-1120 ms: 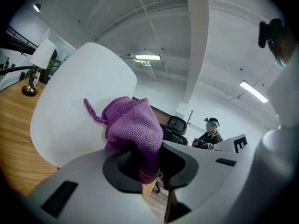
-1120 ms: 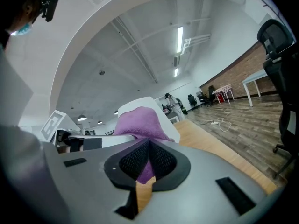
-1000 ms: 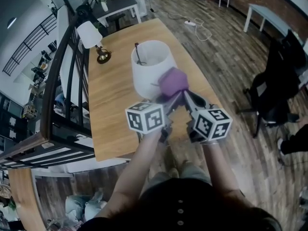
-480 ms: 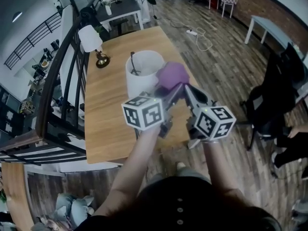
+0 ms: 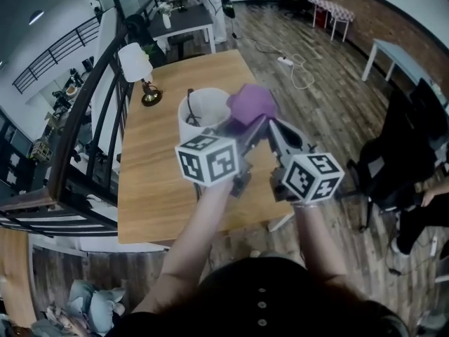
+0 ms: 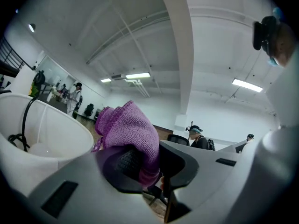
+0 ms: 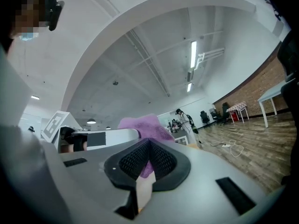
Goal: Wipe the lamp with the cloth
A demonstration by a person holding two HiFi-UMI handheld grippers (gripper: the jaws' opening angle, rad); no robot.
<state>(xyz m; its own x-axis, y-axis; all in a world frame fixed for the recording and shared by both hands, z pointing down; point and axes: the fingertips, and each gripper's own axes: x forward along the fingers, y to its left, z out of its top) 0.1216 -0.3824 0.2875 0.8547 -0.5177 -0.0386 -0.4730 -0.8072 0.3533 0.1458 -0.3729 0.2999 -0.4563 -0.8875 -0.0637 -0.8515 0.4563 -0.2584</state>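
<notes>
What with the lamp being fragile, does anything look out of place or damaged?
Nothing looks damaged or spilled. Only oddity: the left gripper and right gripper both pinch the same bunched cloth, beside the lamp and its open shade.

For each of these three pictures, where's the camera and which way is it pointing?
Head view: on the person's head, looking down at the wooden table; both forearms show.
Left gripper view: on the left gripper, tilted up; jaws shut on the purple terry cloth beside the white lampshade.
Right gripper view: on the right gripper, tilted ceilingward; jaws pinch the cloth.
Shared: all show the cloth.
</notes>
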